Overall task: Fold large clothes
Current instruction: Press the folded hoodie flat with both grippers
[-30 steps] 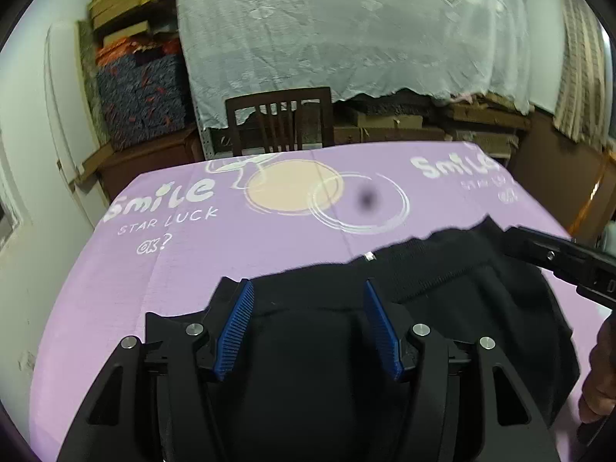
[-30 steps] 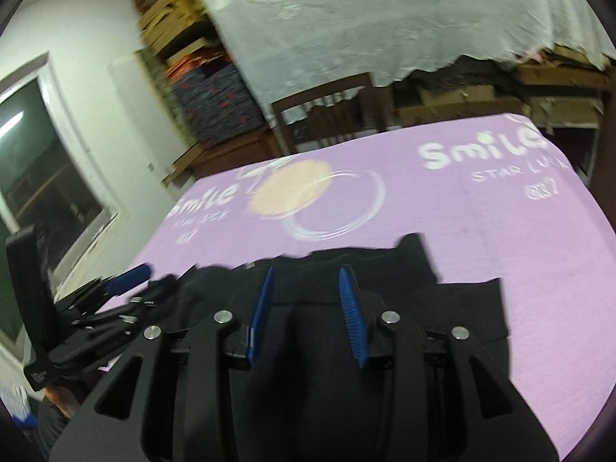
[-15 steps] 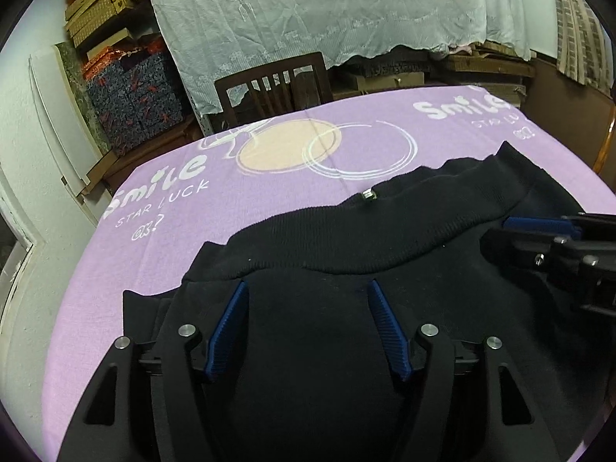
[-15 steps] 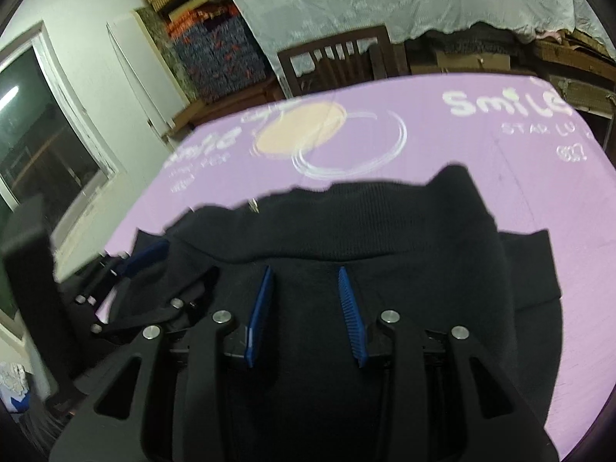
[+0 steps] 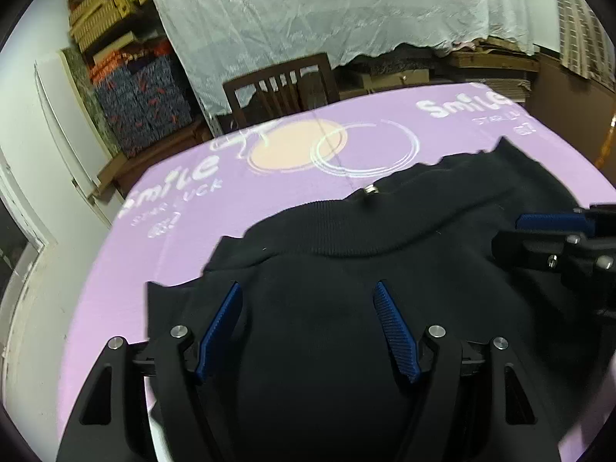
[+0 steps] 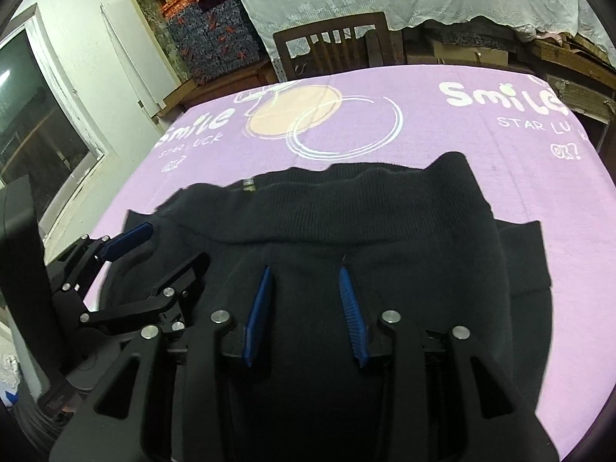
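Purple table cover (image 6: 481, 154) printed "Smile", "STAR LUCK", "OK?". Black garment (image 6: 385, 254) lies on it, ribbed band at far edge, long axis left-right. Left gripper (image 5: 308, 300) jaws just opened wider, right gripper (image 6: 304, 285) jaws apart; neither pinches cloth.

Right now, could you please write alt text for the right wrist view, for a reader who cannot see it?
A black garment lies folded on a purple cloth printed "Smile", its ribbed band at the far edge. The right claw hangs open over it with blue pads apart, and the left claw is open at the garment's left edge. A wooden chair stands behind.
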A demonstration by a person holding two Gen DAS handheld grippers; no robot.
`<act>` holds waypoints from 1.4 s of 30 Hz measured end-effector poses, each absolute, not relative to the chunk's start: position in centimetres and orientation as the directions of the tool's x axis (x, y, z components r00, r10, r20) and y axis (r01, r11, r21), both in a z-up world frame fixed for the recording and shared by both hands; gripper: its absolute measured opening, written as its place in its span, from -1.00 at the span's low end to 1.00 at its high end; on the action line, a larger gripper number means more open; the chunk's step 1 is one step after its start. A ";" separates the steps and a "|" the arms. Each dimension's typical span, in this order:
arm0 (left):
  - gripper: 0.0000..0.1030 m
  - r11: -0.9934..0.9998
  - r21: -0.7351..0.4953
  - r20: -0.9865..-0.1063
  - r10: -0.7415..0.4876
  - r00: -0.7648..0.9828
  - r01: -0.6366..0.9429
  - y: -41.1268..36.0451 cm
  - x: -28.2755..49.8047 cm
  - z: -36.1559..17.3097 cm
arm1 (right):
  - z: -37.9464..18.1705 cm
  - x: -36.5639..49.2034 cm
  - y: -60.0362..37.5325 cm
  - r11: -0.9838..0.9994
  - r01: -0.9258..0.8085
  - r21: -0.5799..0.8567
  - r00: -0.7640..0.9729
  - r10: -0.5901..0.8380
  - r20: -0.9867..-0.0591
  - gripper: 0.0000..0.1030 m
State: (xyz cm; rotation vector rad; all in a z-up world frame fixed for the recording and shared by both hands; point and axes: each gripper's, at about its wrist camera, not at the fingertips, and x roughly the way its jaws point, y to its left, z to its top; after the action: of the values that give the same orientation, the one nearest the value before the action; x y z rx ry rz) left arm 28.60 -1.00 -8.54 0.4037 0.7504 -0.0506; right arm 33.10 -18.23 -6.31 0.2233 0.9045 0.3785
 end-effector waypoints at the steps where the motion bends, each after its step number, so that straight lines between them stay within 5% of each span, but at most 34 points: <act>1: 0.38 0.918 0.352 -0.657 0.102 0.747 0.184 -1.0 27.6 -7.9 | -5.7 32.4 -18.2 0.910 -0.235 0.342 0.562 0.414 -0.716 -0.24; 12: 0.38 0.916 0.363 -0.610 0.094 0.787 0.172 -1.4 20.7 -5.3 | -2.0 24.7 -16.9 0.930 -0.278 0.242 0.627 0.366 -0.687 -0.18; 24: 0.51 0.945 0.268 -0.701 0.059 0.711 0.186 -0.1 21.7 -9.9 | -8.4 25.0 -18.0 0.912 -0.225 0.343 0.547 0.409 -0.730 -0.16; 36: 0.53 0.944 0.270 -0.701 0.057 0.711 0.191 -0.1 21.8 -10.3 | -8.9 24.9 -18.6 0.894 -0.258 0.366 0.539 0.448 -0.713 -0.16; 42: 0.73 0.950 0.265 -0.701 0.072 0.710 0.166 0.2 22.2 -10.2 | -8.5 25.1 -19.0 0.889 -0.247 0.386 0.530 0.457 -0.714 -0.16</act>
State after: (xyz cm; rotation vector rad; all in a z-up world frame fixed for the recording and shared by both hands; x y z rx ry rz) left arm 22.20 0.24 -10.17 0.3224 0.7834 -0.0534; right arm 25.09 -18.98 -8.53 0.2498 0.9219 0.4256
